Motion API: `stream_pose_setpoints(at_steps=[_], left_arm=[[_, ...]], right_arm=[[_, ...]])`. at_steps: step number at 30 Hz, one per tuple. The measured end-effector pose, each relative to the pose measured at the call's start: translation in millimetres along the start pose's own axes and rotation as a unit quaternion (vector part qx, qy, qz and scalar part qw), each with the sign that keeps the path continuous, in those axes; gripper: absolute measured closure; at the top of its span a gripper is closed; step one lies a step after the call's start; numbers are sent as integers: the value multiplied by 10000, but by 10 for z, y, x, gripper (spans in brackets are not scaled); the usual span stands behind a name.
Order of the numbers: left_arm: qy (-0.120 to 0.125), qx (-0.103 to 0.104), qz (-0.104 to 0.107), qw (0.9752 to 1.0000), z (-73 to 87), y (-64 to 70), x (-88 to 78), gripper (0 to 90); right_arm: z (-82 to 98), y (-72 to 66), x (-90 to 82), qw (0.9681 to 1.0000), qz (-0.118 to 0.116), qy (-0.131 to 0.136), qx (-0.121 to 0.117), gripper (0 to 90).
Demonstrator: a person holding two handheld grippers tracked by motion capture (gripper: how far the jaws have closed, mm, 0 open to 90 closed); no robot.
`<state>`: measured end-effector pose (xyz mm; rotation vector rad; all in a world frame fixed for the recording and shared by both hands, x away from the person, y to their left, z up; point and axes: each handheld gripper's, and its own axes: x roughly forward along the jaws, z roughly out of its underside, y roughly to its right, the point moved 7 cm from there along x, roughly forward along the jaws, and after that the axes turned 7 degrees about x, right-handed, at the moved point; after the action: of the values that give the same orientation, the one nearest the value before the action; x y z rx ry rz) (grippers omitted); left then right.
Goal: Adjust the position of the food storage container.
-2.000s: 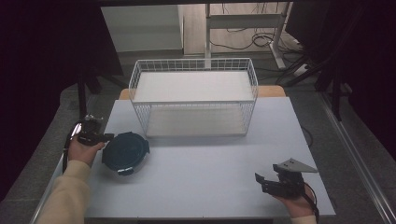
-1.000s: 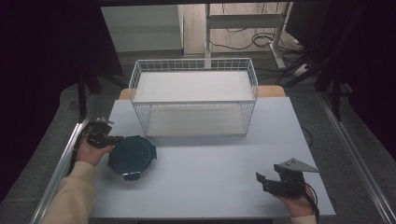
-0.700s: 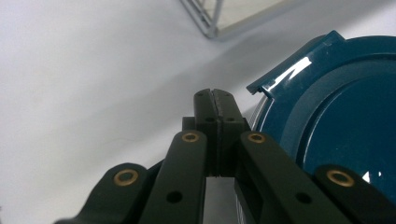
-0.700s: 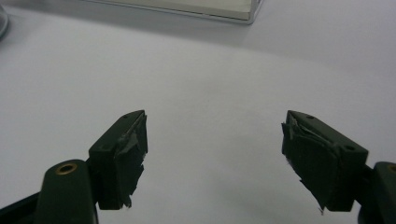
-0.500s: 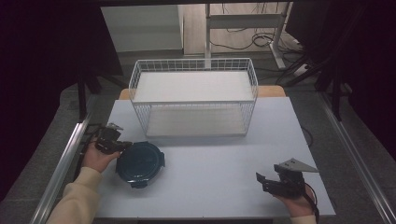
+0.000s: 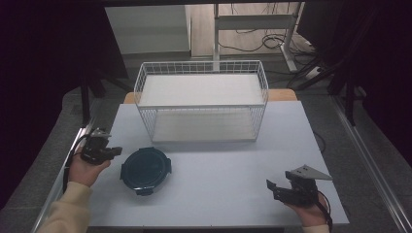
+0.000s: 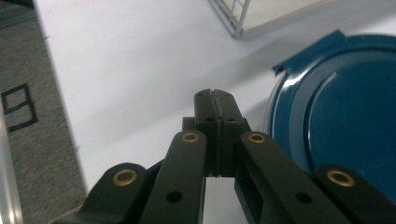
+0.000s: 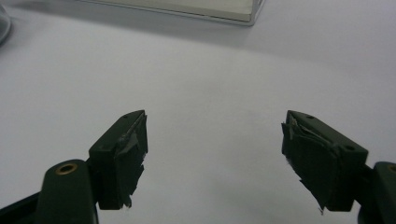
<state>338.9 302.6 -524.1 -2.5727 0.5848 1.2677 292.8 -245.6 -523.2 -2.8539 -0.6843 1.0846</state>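
Behind the table's (image 6: pixel 218 194) middle, white wire basket (image 6: pixel 201 99) holding nothing; nearer, lidded blue container (image 6: pixel 145 170), contents hidden. Left gripper (image 6: pixel 114 151) clamped shut, empty, just beside it; right gripper (image 6: pixel 272 187) half-spread, empty.

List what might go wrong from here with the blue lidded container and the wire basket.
1. The left gripper is shut beside the blue container, not on it; a nudge could slide it rather than lift it.
2. The wire basket stands just behind the container, so a further push may knock it into the basket's wall.
3. The right gripper is open and far off near the table edge, so it cannot steady anything.
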Motion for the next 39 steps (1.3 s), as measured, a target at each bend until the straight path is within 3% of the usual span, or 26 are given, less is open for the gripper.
stream_pose_setpoints(at_steps=[2, 5, 15, 21, 30, 39], left_arm=[[-67, -116, -2, 9999, 129, 6, -34, 900], [-41, -261, 182, 9995, 233, 38, -35, 900], [-228, -479, 435, 9976, 465, 215, -20, 900], [-379, -493, 455, 9970, 508, 285, 63, 900], [-405, -558, 425, 9967, 509, 317, 81, 900], [-386, -448, 570, 9966, 381, 488, 167, 900]], right_arm=[[2, -15, 4, 10000, 23, -8, -34, 223], [8, -21, 12, 10000, 18, -25, -50, 223], [17, -8, 21, 10000, 46, -46, -53, 222], [16, -7, 18, 10000, 52, -40, -51, 222], [12, 1, 18, 10000, 53, -26, -45, 222], [6, -5, 13, 10000, 43, 4, -24, 222]])
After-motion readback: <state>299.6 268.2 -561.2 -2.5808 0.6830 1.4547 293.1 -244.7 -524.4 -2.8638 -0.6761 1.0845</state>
